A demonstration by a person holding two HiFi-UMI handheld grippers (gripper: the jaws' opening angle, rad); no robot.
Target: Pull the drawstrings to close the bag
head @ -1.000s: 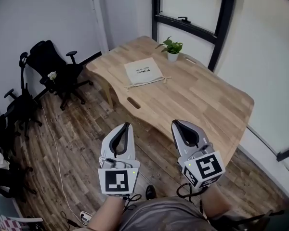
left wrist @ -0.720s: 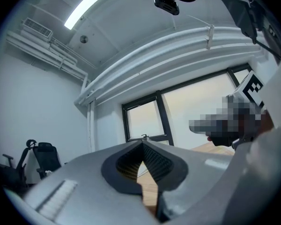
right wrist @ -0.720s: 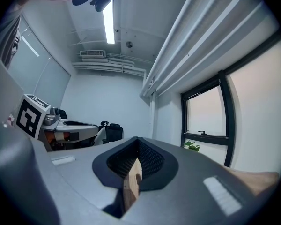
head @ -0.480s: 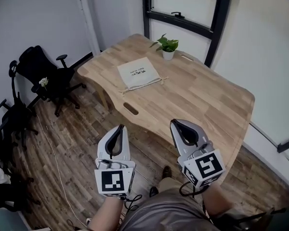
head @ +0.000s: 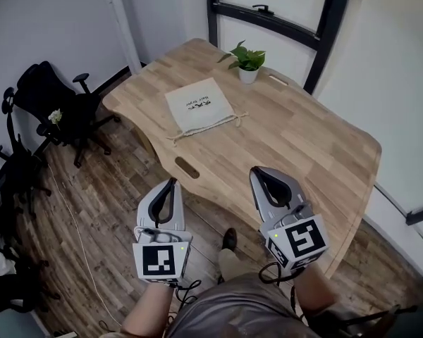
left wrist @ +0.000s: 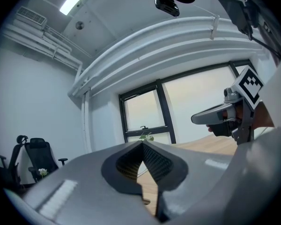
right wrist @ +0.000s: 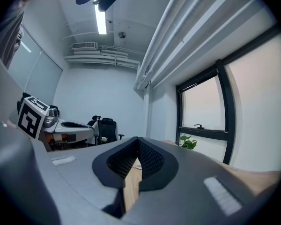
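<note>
Cream fabric is lying flat on the far left part of the light wooden surface (head: pixel 303 139). This is the drawstring bag (head: pixel 196 106), showing a small dark print on its face. Its drawstrings (head: pixel 210 126) are running along the bag's near edge, with loose ends trailing onto the wood at both the left and right corners. Nothing is touching the bag or its cords.

The person is holding both grippers level and side by side, well short of the bag. The left gripper (head: pixel 172 183) is hanging over the wood-plank floor (head: pixel 106 210), just before the surface's near edge and near an oblong slot (head: pixel 187 167) cut into the wood. Its own view is showing its jaws pressed together at the tips, with nothing between them. The right gripper (head: pixel 259 173) is overlapping the near edge of the surface in the head view. Its jaws are likewise meeting at the tips and holding nothing.

Beyond the bag, a potted plant (head: pixel 247 60) in a white pot is standing near the far edge of the surface, in front of a black-framed window (head: pixel 268 16). To the left, black office chairs (head: pixel 53 108) are standing against the white wall, and a thin cable (head: pixel 70 224) is lying across the floor. A dark shoe (head: pixel 229 239) is showing on the floor between the two grippers.
</note>
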